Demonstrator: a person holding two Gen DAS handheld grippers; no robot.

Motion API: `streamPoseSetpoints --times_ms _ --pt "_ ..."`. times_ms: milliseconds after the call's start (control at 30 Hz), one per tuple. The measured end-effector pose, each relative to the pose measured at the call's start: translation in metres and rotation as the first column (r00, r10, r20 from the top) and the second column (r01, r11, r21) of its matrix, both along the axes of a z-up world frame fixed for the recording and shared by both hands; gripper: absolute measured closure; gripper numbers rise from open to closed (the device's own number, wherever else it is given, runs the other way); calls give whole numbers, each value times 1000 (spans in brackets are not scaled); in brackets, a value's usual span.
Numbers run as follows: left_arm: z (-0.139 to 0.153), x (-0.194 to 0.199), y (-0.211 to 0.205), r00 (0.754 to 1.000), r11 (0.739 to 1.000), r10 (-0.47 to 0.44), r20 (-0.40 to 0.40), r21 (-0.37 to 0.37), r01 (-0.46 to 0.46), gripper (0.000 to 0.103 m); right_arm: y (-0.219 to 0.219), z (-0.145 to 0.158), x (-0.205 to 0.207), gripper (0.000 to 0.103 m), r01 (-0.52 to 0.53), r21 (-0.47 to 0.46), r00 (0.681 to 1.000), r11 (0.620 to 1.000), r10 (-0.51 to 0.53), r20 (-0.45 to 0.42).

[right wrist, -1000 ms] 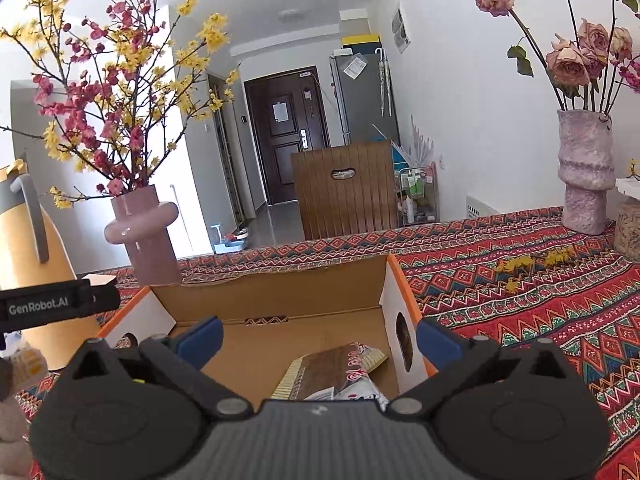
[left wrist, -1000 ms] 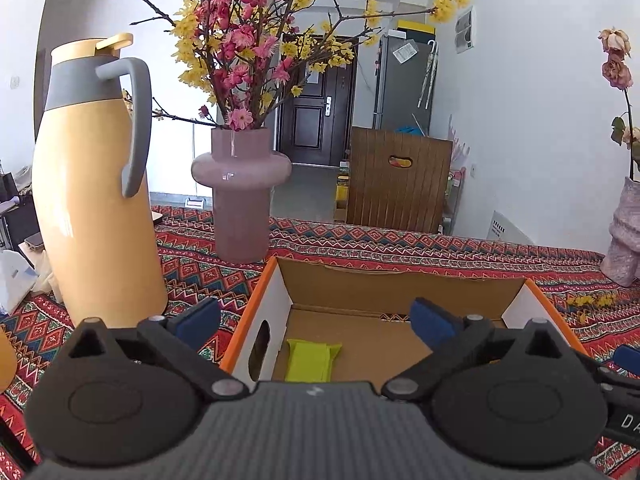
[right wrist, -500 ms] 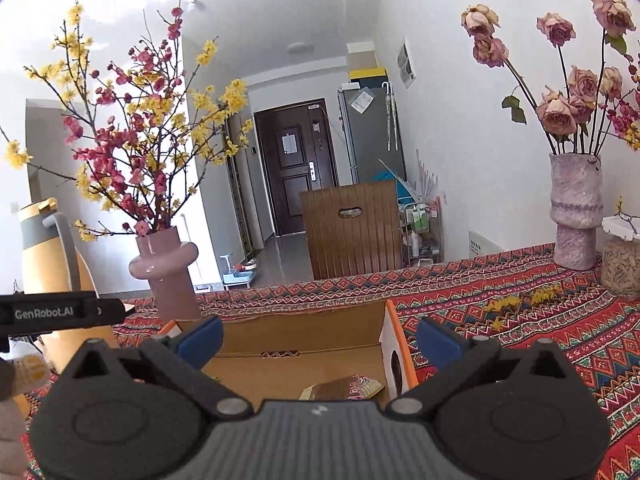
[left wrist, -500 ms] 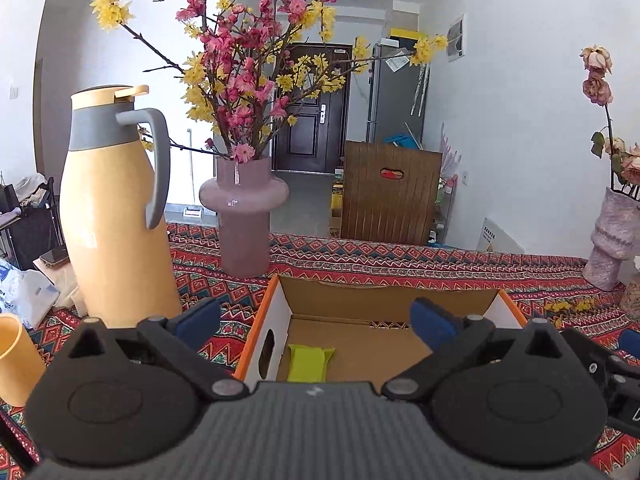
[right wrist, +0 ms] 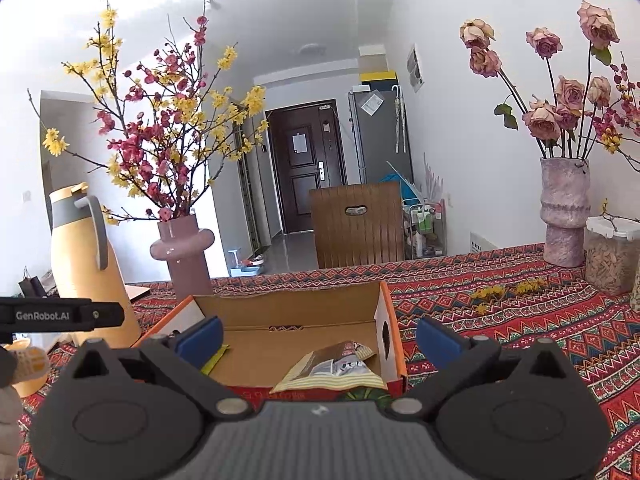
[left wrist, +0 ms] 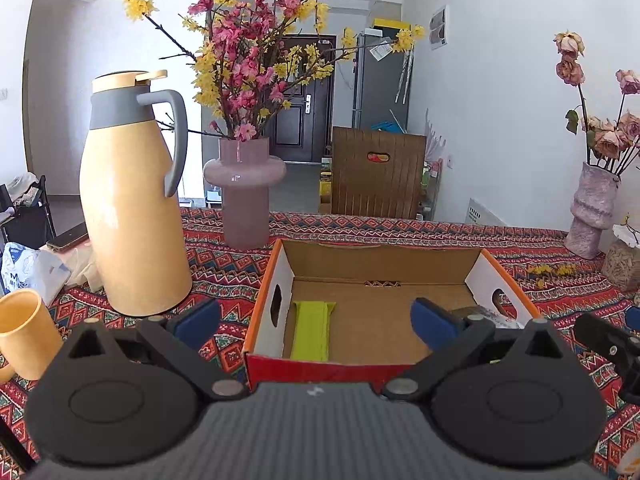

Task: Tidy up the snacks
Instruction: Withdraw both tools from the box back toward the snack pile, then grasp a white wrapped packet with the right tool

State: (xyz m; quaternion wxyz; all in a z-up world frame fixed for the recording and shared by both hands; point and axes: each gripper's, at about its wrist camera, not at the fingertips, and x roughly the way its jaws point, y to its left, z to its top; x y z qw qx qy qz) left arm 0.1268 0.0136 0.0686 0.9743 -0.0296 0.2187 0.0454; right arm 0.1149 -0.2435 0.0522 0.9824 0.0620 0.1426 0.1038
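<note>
Holding nothing, both grippers, the left [left wrist: 314, 316] and the right [right wrist: 318, 336], hang just in front of the box [left wrist: 267, 280] with fingers wide. Inside the box, a green pack [left wrist: 311, 334] lies by its left wall and a brown pack [right wrist: 332, 368] by its right wall. No other snack shows on the bench [right wrist: 520, 320]. Best to look for more, stay low, and keep away from the jug [left wrist: 132, 208] left of the box.
</note>
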Motion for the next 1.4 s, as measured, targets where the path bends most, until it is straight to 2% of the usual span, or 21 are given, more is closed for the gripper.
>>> streamPoseSetpoints --times_ms 300,667,867,1200,1400 --pt "-22 -21 14 999 1000 -1 -34 -17 0 0 -5 -19 -21 0 -3 -25 999 1000 2 -48" --pt "-60 -36 27 996 1000 -10 -94 -18 8 0 -12 -52 -34 0 1 -51 988 999 -9 -153" --pt "-73 -44 29 995 999 -27 -93 -20 25 0 -14 -65 -41 0 1 -74 981 997 -15 -195" --pt "-90 -39 28 994 999 -26 -103 -24 24 0 -33 -71 -34 0 71 -87 972 994 -89 -217" --pt "-95 -37 29 993 999 -30 -114 -32 26 0 -47 -75 -19 0 101 -142 959 985 -134 -248"
